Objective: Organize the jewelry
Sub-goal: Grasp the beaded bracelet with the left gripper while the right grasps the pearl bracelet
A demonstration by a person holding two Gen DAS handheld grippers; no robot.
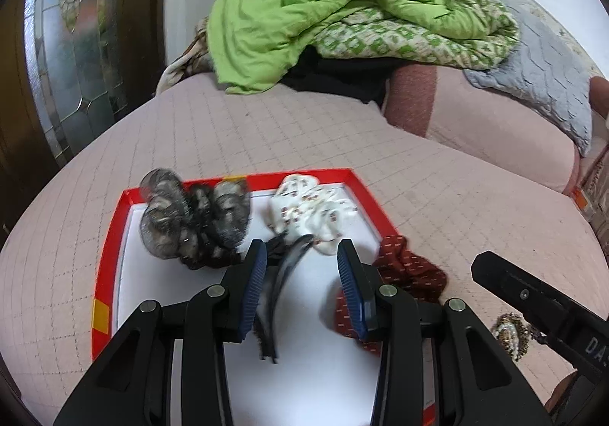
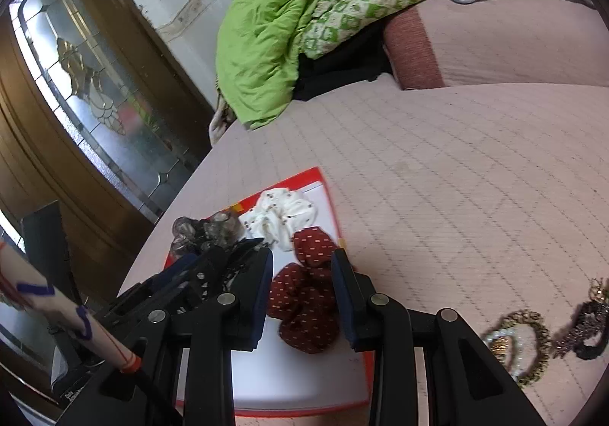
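Observation:
A red-rimmed white tray (image 1: 110, 239) lies on the pink bed. In it are a grey-black scrunchie (image 1: 194, 220), a white patterned scrunchie (image 1: 312, 209) and a dark hair clip (image 1: 281, 273). My left gripper (image 1: 300, 266) is open above the tray, the hair clip blurred between its fingers. A dark red dotted scrunchie (image 2: 304, 292) drapes over the tray's right rim (image 2: 331, 205). My right gripper (image 2: 302, 281) is open with the red scrunchie between its fingers. A gold sequined scrunchie (image 2: 514, 346) and a black one (image 2: 590, 327) lie on the bed to the right.
A green quilt (image 1: 323, 7) and a grey blanket (image 1: 540, 75) are piled at the far end of the bed, on pink pillows (image 1: 495, 121). A wooden door with leaded glass (image 2: 95, 91) stands to the left. The quilted pink bedspread (image 2: 456, 178) stretches right of the tray.

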